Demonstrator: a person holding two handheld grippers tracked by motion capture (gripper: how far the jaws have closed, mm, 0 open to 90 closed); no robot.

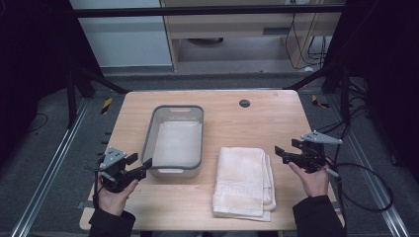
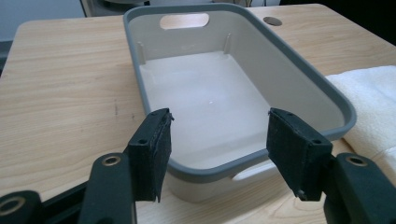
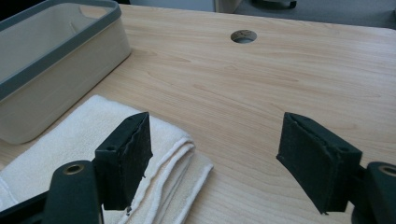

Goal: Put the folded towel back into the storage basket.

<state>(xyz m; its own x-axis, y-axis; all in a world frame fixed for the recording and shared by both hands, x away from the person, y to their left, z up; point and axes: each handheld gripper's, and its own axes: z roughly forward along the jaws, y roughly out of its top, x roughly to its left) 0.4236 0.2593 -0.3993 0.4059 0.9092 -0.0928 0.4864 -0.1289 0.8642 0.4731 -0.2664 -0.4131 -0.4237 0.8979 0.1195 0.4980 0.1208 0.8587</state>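
Nearest the camera, at the lower left of the high view, the left claw (image 1: 141, 167) hangs released with nothing between its jaws, aimed at the near end of the grey-rimmed bin (image 1: 175, 170), probably lined up to steady or take that rim. At the lower right the right claw (image 1: 280, 153) is likewise released and empty, pointed at the folded towel (image 1: 243, 181), which lies flat on the table (image 1: 276, 118) just right of the bin at lower centre; the claw looks poised to pick it up. The bin is empty, so the towel likely belongs inside. Farther off, the pale wooden table shows a round cable hole (image 1: 244, 103). Beyond it lie grey floor, dark frame rails and a cabinet (image 1: 237, 29).
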